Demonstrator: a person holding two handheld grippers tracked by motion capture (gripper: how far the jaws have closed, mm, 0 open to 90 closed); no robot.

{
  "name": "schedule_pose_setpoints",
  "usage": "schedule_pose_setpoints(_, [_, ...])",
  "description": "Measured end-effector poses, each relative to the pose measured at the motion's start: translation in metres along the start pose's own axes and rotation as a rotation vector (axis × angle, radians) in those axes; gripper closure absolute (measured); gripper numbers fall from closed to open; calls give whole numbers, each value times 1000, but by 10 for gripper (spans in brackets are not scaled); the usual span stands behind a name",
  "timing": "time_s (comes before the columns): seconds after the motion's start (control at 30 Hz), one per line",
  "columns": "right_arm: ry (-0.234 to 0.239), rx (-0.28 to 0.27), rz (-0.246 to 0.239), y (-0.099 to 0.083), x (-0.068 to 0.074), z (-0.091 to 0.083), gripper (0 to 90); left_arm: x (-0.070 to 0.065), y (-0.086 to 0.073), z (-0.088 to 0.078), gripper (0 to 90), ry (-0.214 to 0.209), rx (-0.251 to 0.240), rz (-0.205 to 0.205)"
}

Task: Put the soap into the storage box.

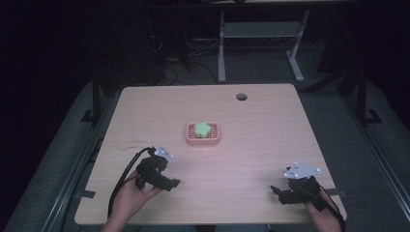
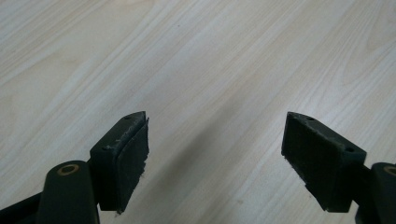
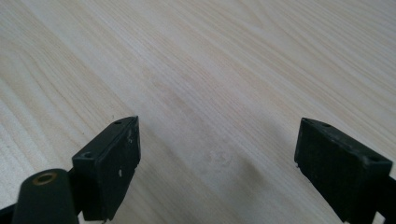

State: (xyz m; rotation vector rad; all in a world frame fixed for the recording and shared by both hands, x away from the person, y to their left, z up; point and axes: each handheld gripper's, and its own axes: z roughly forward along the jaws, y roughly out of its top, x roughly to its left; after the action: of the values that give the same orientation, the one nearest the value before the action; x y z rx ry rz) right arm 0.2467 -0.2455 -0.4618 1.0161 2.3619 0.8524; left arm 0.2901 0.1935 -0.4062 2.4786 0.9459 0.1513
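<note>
At the left of the high view, the person's left hand (image 1: 129,193) comes in from the bottom edge and holds the left gripper (image 1: 167,181) over the near left part of the wooden table (image 1: 270,135). This gripper is turned so that it points to the right, and a black cable (image 1: 123,174) goes from it in a loop back toward the person. On its top sits a small grey plate (image 1: 163,151). In the left gripper view, the two black jaws are spread wide apart, with nothing between them, and under them there is bare light wood (image 2: 210,60).

Near the middle of the table, a little toward the far side, stands a pink tray (image 1: 203,134). Inside it lies a green piece (image 1: 202,129) with a flower-like shape. The tray is well apart from both grippers. Farther back, close to the far edge, there is a round hole (image 1: 241,96) in the table top.

At the right, the person's right hand (image 1: 321,212) holds the right gripper (image 1: 279,192) over the near right corner of the table, and it points to the left. A grey three-cornered plate (image 1: 302,170) lies on top of it. In the right gripper view, its jaws also stand wide apart and hold nothing, with plain wood (image 3: 224,70) below them.

Behind the table, on the dark floor, the white legs of another desk (image 1: 221,48) are visible.
</note>
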Motion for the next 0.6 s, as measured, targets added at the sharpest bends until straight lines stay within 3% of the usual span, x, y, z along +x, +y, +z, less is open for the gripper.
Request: schedule_pose_setpoints(0.6, [-1,-1,-3,0,1,-1,138,1,-31,1,222,2,-16,-38])
